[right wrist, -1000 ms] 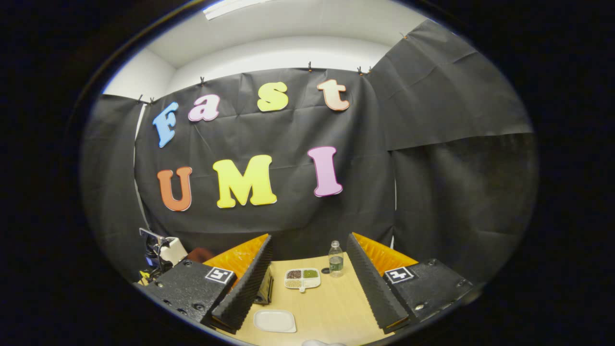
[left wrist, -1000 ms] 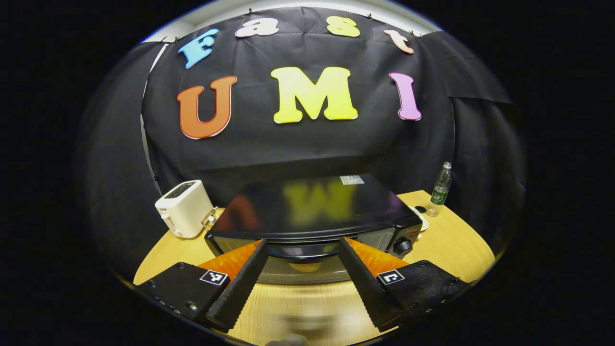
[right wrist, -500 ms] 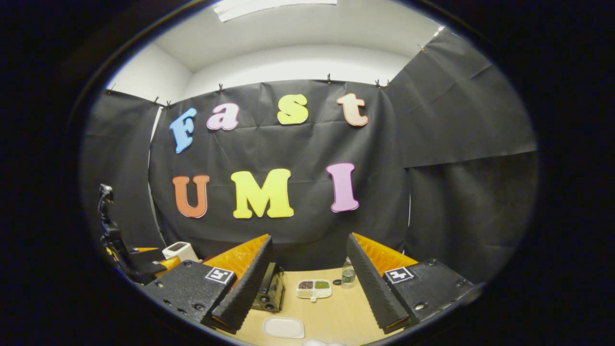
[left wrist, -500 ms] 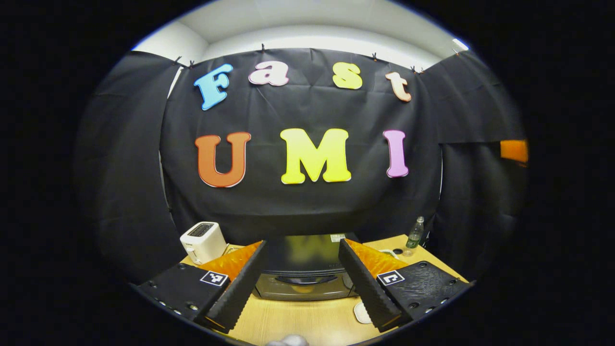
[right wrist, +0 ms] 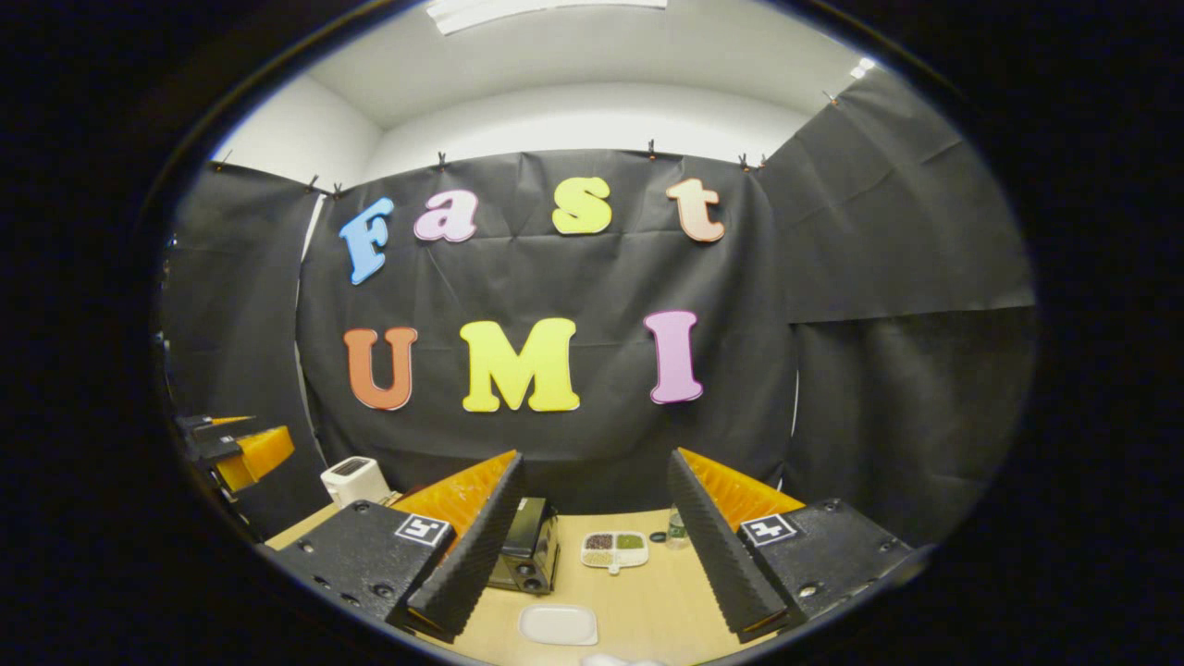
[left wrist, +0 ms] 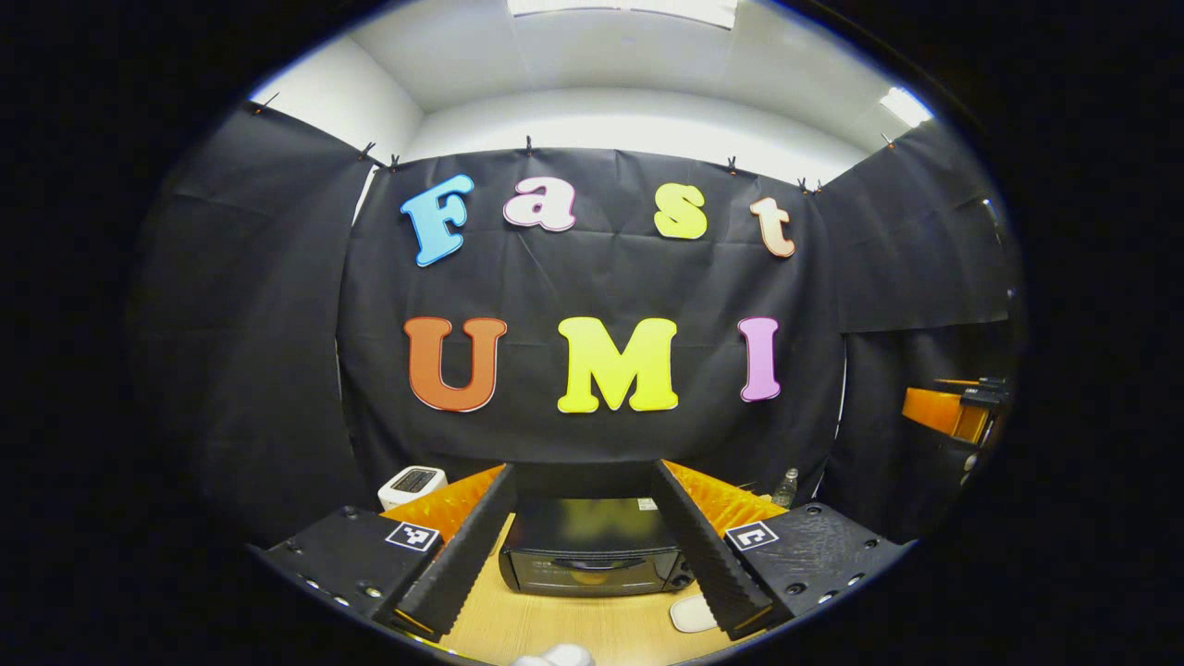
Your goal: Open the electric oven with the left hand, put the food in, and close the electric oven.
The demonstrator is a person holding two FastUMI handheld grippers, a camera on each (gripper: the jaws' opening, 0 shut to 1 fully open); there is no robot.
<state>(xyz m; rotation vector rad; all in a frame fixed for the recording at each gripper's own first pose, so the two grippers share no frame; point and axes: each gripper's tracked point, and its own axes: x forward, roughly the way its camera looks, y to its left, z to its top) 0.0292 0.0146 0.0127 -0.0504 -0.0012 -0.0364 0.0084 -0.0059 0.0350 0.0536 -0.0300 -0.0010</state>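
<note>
Left gripper [left wrist: 585,546] held above the wooden table [left wrist: 592,622], fingers spread wide, nothing between them. Framed the electric oven [left wrist: 592,558] straight ahead between the fingers, well apart from them, door shut, something yellowish visible through the glass but too dim to identify. Saw white toaster [left wrist: 413,482] back left of oven, clear water bottle [left wrist: 785,487] back right, white plate [left wrist: 689,613] on the table just right of the oven front. Caught right gripper [left wrist: 953,410] at far right edge, held up high.

Right gripper [right wrist: 592,546] also wide open, empty. Looked past oven's right side [right wrist: 529,558] at lower left; divided snack tray [right wrist: 614,548] mid-table, bottle [right wrist: 676,527] beside it, white plate [right wrist: 558,624] nearer. Toaster [right wrist: 353,479] further left; left gripper [right wrist: 231,446] at left edge, raised.
</note>
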